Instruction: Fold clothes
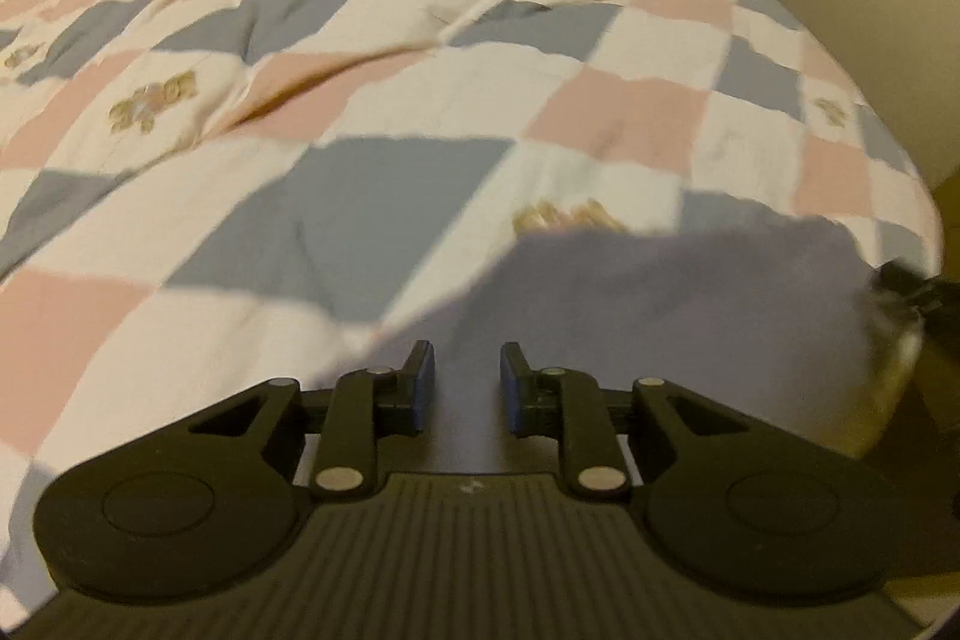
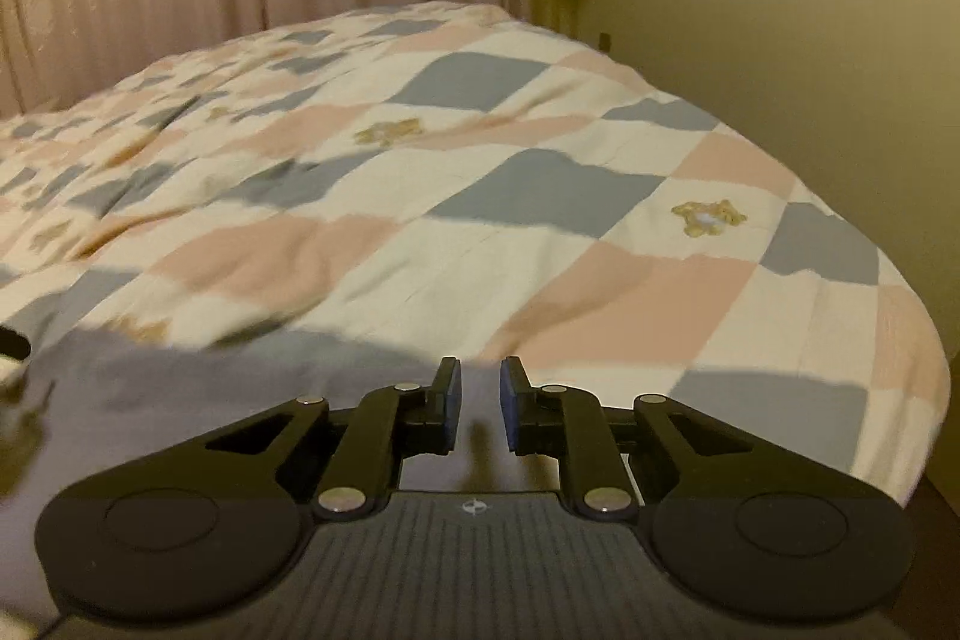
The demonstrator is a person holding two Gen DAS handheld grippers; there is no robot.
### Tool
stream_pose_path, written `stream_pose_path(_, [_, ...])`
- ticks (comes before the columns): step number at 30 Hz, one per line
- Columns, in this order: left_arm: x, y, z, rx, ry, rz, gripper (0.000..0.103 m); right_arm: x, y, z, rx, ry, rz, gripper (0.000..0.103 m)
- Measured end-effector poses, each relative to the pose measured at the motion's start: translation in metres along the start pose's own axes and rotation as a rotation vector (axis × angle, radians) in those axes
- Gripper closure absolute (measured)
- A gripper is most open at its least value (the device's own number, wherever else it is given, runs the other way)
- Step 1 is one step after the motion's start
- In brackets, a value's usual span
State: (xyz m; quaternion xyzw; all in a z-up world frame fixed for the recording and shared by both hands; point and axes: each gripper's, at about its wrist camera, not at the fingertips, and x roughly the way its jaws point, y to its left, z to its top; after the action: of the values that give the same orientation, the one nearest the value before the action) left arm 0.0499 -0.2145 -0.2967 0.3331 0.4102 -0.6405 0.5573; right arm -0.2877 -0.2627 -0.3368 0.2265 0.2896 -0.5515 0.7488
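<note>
Lavender garment (image 1: 660, 292) on checkered quilt (image 1: 420, 112); no legible writing.

Left gripper (image 1: 467, 361) angled steeply downward, its 2 black fingers (image 1: 420, 376) set a narrow gap apart, blue pads facing each other, nothing pinched between them. Right gripper (image 2: 480, 376) tilted down less sharply, its 2 fingers (image 2: 447, 394) likewise parted by a narrow gap, nothing clearly gripped between the pads. Both held side by side, with the tip of the right gripper just visible at the right edge of the left wrist view.
</note>
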Motion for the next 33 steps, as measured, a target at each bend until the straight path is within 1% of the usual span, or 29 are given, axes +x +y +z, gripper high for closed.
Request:
stream_pose_path(1, [-0.005, 0.001, -0.008, 0.007, 0.01, -0.014, 0.084, -0.002, 0.005, -0.007, -0.012, 0.019, 0.017, 0.084])
stream_pose_path(2, [-0.005, 0.002, -0.016, 0.023, 0.032, -0.011, 0.084, -0.004, 0.01, -0.017, -0.036, 0.047, 0.023, 0.084])
stream_pose_path(3, [0.001, 0.004, -0.024, 0.043, 0.073, 0.016, 0.083, -0.002, 0.013, -0.025, -0.061, 0.08, 0.005, 0.084])
stream_pose_path(4, [0.011, 0.007, -0.03, 0.058, 0.127, 0.056, 0.084, 0.003, 0.013, -0.033, -0.077, 0.118, -0.031, 0.085])
stream_pose_path(5, [0.017, 0.009, -0.032, 0.065, 0.17, 0.078, 0.089, 0.005, 0.01, -0.037, -0.058, 0.128, -0.047, 0.091])
stream_pose_path(6, [0.018, 0.01, -0.031, 0.069, 0.182, 0.079, 0.088, 0.006, 0.005, -0.039, -0.028, 0.129, -0.054, 0.096])
stream_pose_path(8, [0.014, 0.008, -0.02, 0.095, 0.179, 0.083, 0.087, 0.003, 0.003, -0.034, 0.014, 0.122, -0.076, 0.097])
stream_pose_path(9, [0.013, 0.006, -0.014, 0.111, 0.18, 0.088, 0.084, -0.001, 0.005, -0.032, 0.023, 0.111, -0.092, 0.095])
stream_pose_path(11, [0.011, 0.002, -0.003, 0.139, 0.179, 0.085, 0.083, -0.01, 0.011, -0.027, 0.042, 0.094, -0.129, 0.085])
stream_pose_path(12, [0.011, 0.0, 0.002, 0.149, 0.178, 0.073, 0.081, -0.015, 0.015, -0.027, 0.056, 0.093, -0.148, 0.082])
stream_pose_path(14, [0.012, -0.002, 0.009, 0.177, 0.173, 0.061, 0.077, -0.024, 0.024, -0.025, 0.093, 0.1, -0.191, 0.078])
stream_pose_path(16, [0.014, -0.002, 0.013, 0.206, 0.17, 0.053, 0.077, -0.032, 0.036, -0.027, 0.14, 0.116, -0.231, 0.075])
stream_pose_path(18, [0.015, -0.001, 0.016, 0.221, 0.182, 0.017, 0.077, -0.041, 0.051, -0.031, 0.182, 0.124, -0.26, 0.071])
stream_pose_path(19, [0.015, 0.0, 0.017, 0.231, 0.188, -0.003, 0.077, -0.046, 0.058, -0.032, 0.204, 0.129, -0.275, 0.07])
stream_pose_path(23, [0.008, 0.005, 0.02, 0.3, 0.182, -0.062, 0.077, -0.064, 0.101, -0.037, 0.228, 0.127, -0.315, 0.063])
stream_pose_path(25, [0.002, 0.009, 0.022, 0.336, 0.169, -0.084, 0.075, -0.072, 0.125, -0.041, 0.241, 0.119, -0.337, 0.063])
stream_pose_path(29, [-0.005, 0.021, 0.021, 0.388, 0.154, -0.106, 0.073, -0.086, 0.17, -0.046, 0.257, 0.12, -0.378, 0.062])
stream_pose_path(33, [-0.007, 0.039, 0.017, 0.422, 0.146, -0.116, 0.073, -0.102, 0.215, -0.049, 0.23, 0.113, -0.41, 0.053])
